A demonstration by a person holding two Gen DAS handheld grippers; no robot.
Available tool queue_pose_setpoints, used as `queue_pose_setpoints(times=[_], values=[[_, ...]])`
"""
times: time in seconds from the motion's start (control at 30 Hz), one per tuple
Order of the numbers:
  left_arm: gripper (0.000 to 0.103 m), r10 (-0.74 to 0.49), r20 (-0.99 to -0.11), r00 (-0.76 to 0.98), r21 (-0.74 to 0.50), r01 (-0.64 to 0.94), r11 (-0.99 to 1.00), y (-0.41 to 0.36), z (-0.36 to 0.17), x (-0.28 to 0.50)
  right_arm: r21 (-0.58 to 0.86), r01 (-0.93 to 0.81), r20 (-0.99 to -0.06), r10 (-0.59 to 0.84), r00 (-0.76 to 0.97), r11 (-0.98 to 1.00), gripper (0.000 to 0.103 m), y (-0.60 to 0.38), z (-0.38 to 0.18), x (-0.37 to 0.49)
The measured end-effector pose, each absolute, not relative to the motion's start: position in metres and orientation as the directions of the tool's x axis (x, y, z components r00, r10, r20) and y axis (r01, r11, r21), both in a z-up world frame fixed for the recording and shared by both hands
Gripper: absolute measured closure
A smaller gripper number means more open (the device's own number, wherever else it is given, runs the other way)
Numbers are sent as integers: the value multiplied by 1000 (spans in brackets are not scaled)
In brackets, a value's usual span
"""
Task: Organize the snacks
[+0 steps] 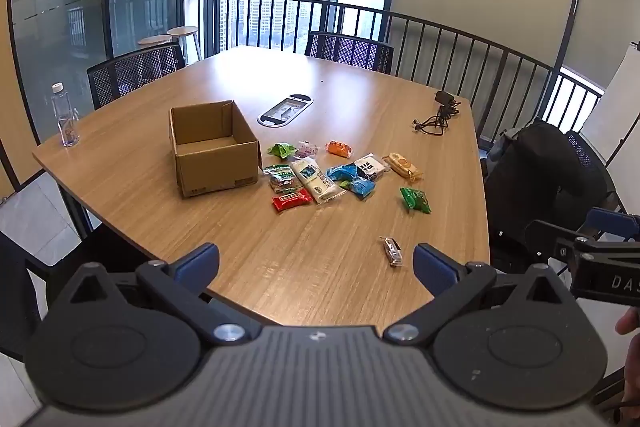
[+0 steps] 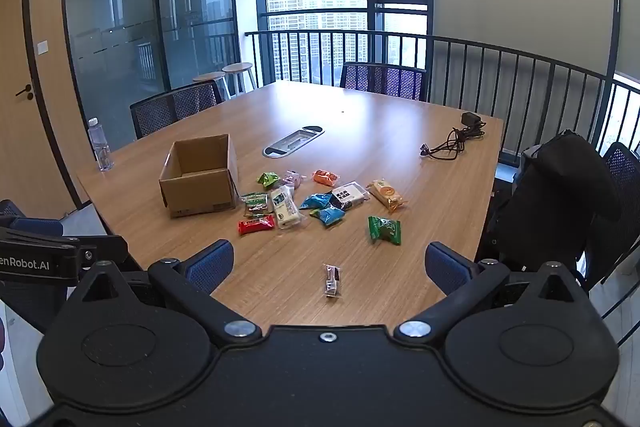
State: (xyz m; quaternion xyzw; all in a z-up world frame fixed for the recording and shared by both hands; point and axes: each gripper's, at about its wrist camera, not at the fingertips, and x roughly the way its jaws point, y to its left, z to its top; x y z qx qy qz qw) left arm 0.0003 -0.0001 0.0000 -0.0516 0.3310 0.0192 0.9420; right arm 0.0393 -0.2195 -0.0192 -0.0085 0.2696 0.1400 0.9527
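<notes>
Office meeting room: long wooden worktop (image 2: 360,131) ringed by mesh chairs (image 2: 176,107), cable hatch (image 2: 294,141) at centre, glass partition (image 2: 152,7) at 10 o'clock, whiteboard (image 1: 616,107) at 3 o'clock.

right gripper (image 2: 329,269): fingers spread, empty | snacks (image 2: 320,201) beside cardboard box (image 2: 198,183)

1. Bare wooden table (image 2: 280,283) fills lower centre, broken only by one small clear-wrapped snack (image 2: 332,280).
2. Snack packets (image 2: 316,201) crowd mid-frame just right of the open cardboard box (image 2: 199,175).
3. Black cable (image 2: 454,143) lies at upper right.
</notes>
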Motion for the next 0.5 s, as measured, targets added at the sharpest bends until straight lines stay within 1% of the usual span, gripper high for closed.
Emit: queue_pose_setpoints(times=[0.5], values=[[0, 7, -622, 783, -80, -72, 994, -2, -1, -1, 53, -272, -514, 260, 818, 961, 0, -219, -20, 39]])
